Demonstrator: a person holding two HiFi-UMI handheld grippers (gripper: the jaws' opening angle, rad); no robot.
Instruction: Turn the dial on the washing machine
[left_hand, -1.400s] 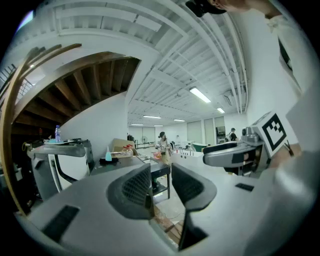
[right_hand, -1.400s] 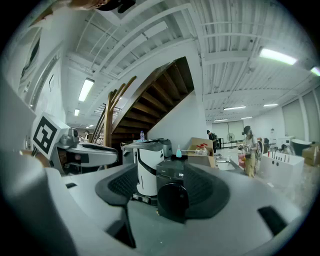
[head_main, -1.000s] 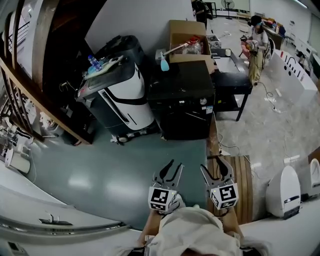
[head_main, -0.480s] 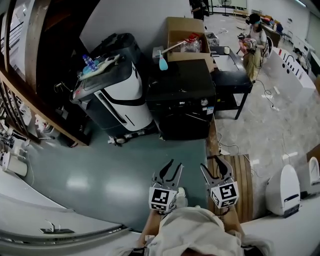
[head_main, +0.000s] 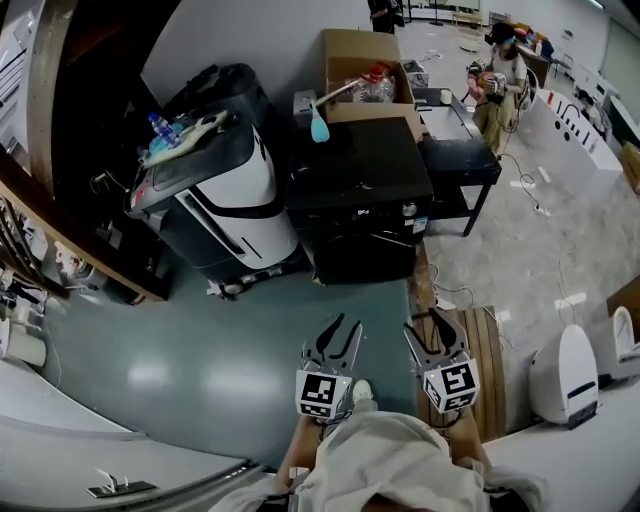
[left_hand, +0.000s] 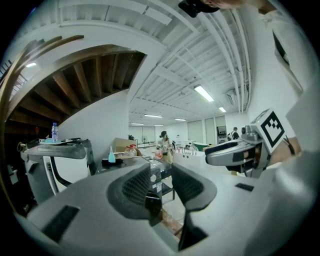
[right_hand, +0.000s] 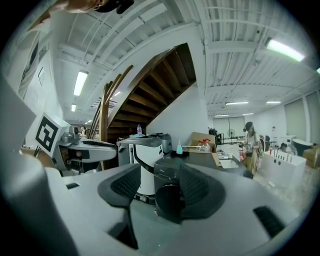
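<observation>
The black washing machine (head_main: 365, 195) stands across the green floor, well ahead of both grippers. A small round knob (head_main: 407, 209) shows on its front near the top right corner. My left gripper (head_main: 337, 332) and right gripper (head_main: 432, 328) are held side by side low in the head view, pointing at the machine. In the left gripper view the jaws (left_hand: 162, 182) stand apart, empty. In the right gripper view the machine (right_hand: 172, 172) shows through the gap of the gripper (right_hand: 159, 187). The right jaws have just been closing, still apart, with nothing between them.
A white and black appliance (head_main: 225, 200) stands left of the machine, a cardboard box (head_main: 370, 60) behind it, a black table (head_main: 455, 150) to its right. A person (head_main: 495, 80) stands far back. A wooden pallet (head_main: 490, 350) and a white unit (head_main: 565, 375) lie at right.
The whole view has shifted forward toward the washing machine, with both grippers carried along. The right jaws stand a little narrower than before.
</observation>
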